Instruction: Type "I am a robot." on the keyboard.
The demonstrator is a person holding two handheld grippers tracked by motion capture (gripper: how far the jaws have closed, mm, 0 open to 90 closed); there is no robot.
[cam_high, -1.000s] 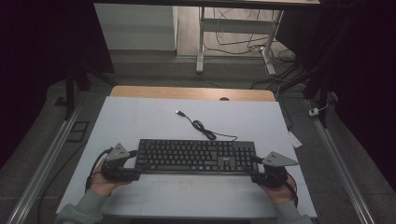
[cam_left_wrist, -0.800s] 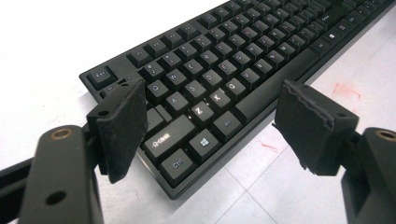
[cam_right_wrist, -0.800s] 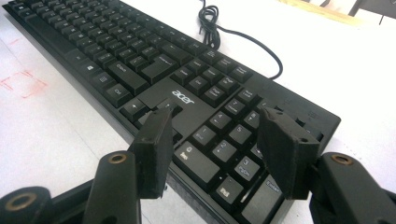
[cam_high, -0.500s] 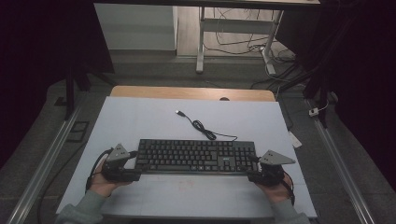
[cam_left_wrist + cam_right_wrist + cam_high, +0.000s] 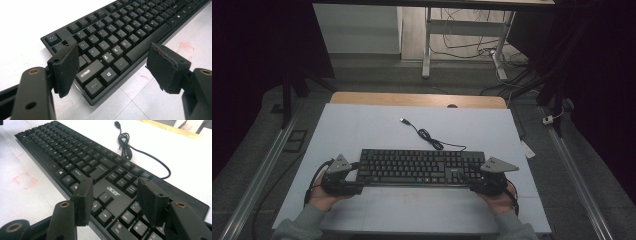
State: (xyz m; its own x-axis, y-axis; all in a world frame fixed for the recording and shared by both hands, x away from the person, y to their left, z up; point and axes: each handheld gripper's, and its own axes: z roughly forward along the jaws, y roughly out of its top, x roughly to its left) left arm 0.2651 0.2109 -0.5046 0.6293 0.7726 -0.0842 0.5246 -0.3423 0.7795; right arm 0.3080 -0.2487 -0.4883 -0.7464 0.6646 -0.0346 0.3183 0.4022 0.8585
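A black Acer keyboard (image 5: 422,167) lies flat across the near middle of the white table (image 5: 362,125). Its black cable (image 5: 432,140) coils behind it and ends in a USB plug (image 5: 403,120). My left gripper (image 5: 356,180) is open at the keyboard's left front corner. In the left gripper view its jaws straddle the Ctrl and Shift keys of the keyboard (image 5: 130,27), and the left gripper (image 5: 115,61) holds nothing. My right gripper (image 5: 468,180) is open over the keyboard's right end. There its pads (image 5: 85,197) flank the keys near the logo on the keyboard (image 5: 75,157), apart from them.
Faint red marks (image 5: 186,47) are drawn on the table in front of the keyboard. A wooden strip (image 5: 417,100) runs along the table's far edge, and metal rails (image 5: 582,190) run along both sides. Desk legs and cables (image 5: 462,45) lie on the floor beyond.
My right gripper has shifted slightly left, onto the keyboard's right end. The left gripper and the keyboard have stayed put.
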